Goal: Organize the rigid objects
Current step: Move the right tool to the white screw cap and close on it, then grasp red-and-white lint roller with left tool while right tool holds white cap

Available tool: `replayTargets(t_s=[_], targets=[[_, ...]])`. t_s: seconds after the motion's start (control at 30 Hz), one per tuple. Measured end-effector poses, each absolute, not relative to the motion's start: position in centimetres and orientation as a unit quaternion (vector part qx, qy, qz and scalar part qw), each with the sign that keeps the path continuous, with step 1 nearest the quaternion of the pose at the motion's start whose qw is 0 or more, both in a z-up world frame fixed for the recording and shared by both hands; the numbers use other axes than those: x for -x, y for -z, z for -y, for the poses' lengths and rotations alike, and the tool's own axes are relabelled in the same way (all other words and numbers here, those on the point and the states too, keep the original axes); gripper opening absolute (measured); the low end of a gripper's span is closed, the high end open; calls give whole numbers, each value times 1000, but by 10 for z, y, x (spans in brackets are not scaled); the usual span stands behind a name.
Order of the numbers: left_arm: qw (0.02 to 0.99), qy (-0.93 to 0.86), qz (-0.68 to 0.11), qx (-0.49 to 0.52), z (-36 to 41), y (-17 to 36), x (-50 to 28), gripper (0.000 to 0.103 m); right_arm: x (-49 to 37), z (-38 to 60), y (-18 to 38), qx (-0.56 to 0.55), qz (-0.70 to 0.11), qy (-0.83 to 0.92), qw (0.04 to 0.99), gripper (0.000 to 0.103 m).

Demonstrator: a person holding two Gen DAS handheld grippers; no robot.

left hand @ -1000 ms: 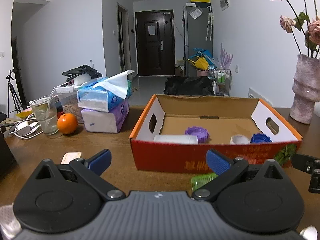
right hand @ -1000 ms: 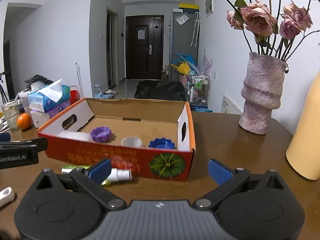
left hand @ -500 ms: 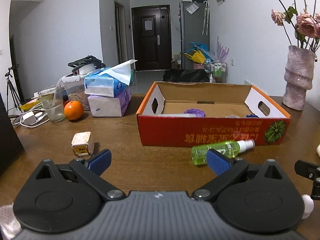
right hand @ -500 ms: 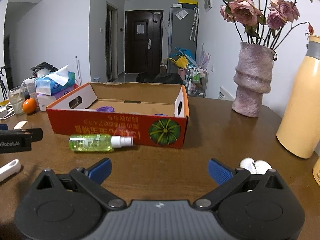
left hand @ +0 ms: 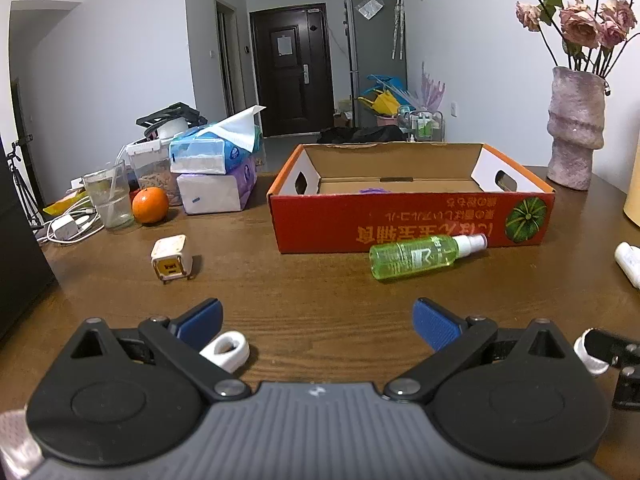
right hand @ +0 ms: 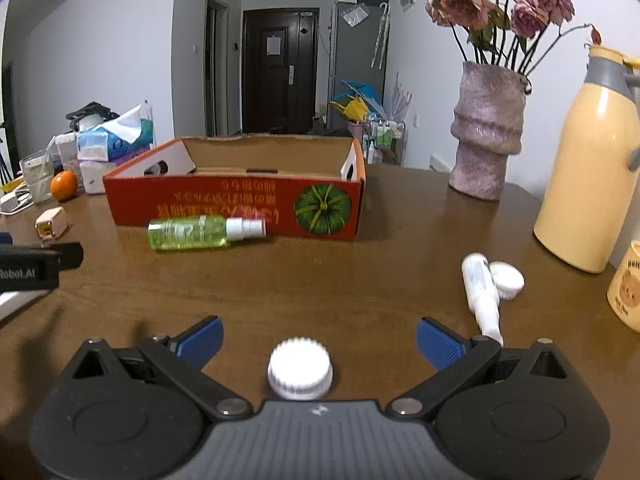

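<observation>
A red cardboard box (left hand: pixel 408 220) (right hand: pixel 240 204) stands on the brown table; a purple lid (left hand: pixel 374 191) shows inside it. A green spray bottle (left hand: pixel 420 256) (right hand: pixel 200 232) lies on its side before the box. My left gripper (left hand: pixel 318 320) is open near the table's front, a white ring-shaped piece (left hand: pixel 226 350) beside its left finger. My right gripper (right hand: pixel 318 338) is open over a ribbed white cap (right hand: pixel 300 368). A white tube (right hand: pixel 482 292) and a white lid (right hand: pixel 506 280) lie to the right. A small cream cube (left hand: pixel 171 258) (right hand: pixel 50 222) sits at the left.
Tissue packs (left hand: pixel 218 168), an orange (left hand: pixel 150 204), a glass (left hand: pixel 108 198) and cables crowd the far left. A pink vase (right hand: pixel 486 132) with roses, a yellow thermos (right hand: pixel 592 168) and a yellow mug (right hand: pixel 626 292) stand at the right.
Both grippers have drawn back from the box toward the table's near edge. The bottle, cube, white cap, tube and ring have come into view. Both stay open.
</observation>
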State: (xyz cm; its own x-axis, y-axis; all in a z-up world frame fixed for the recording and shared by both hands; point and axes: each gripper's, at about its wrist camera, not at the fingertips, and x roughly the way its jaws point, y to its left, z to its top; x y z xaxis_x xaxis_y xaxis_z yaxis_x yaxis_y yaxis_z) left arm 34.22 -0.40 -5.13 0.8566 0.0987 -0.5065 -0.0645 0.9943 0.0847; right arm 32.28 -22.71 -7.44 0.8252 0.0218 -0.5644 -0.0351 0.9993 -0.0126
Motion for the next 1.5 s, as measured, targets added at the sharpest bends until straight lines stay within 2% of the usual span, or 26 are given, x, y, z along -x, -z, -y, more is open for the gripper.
replayTargets(t_s=[0.17, 0.27, 0.47, 0.63, 0.67, 1.13, 1.5], targets=[[960, -40, -274, -32, 3, 56, -334, 103, -314, 227, 84, 11, -305, -9, 952, 102], [960, -39, -276, -34, 2, 58, -331, 103, -317, 226, 87, 7, -305, -11, 952, 95], [959, -40, -278, -32, 2, 59, -331, 103, -322, 225, 94, -1, -316, -18, 949, 68], [959, -37, -280, -31, 1, 60, -332, 103, -328, 226, 100, -9, -327, -12, 945, 40], [959, -37, -280, -31, 1, 60, -331, 103, -327, 226, 100, -10, -326, -12, 945, 39], [960, -38, -275, -38, -7, 56, -327, 103, -319, 228, 94, -15, -295, -8, 955, 38], [957, -61, -277, -55, -51, 52, -313, 103, -310, 227, 89, -25, -279, -8, 960, 38]])
